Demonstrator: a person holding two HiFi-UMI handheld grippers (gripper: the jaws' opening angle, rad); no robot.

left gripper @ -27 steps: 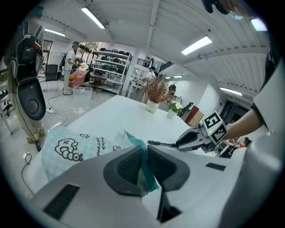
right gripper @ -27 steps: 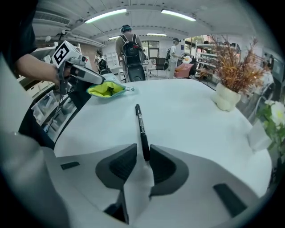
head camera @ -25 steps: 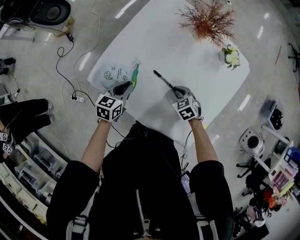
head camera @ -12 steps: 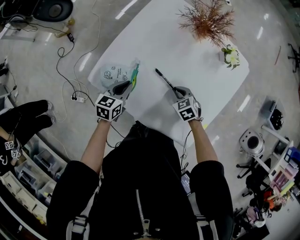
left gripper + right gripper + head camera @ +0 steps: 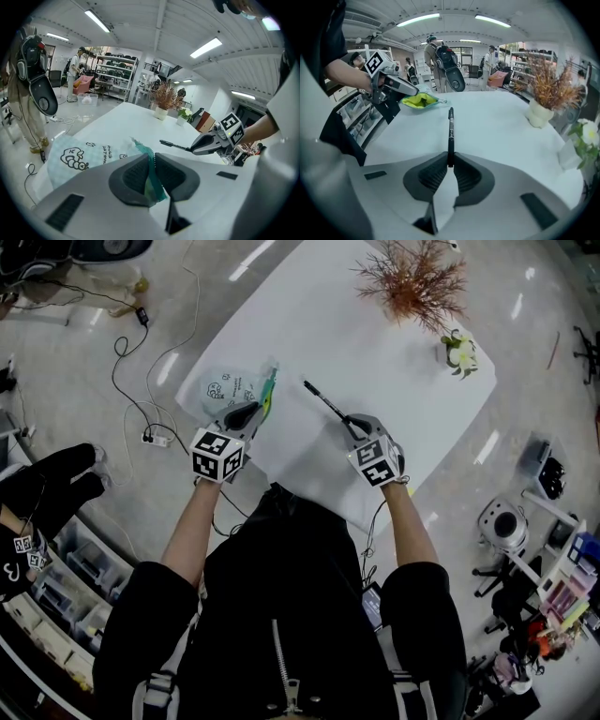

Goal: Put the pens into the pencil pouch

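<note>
Progress: early, we've no pen in yet | left gripper [image 5: 255, 411]: clamped on the pencil pouch [image 5: 228, 387] mouth edge, pouch lying just ahead on the desk [image 5: 394, 381] | right gripper [image 5: 346, 417]: jaws just closing, now pinching the black pen [image 5: 324, 400] by its end, pen jutting ahead | left: carry it across, slip it in.

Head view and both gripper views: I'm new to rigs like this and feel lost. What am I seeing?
No robot: a person holds a hand-held gripper in each hand. The head view looks down from the person's head; the other two cameras ride on the grippers. On the white table are a pouch, a dried plant and small flowers. The left hand-held gripper pinches the pouch's green edge. The right hand-held gripper has just been closing its jaws on a black pen.
</note>
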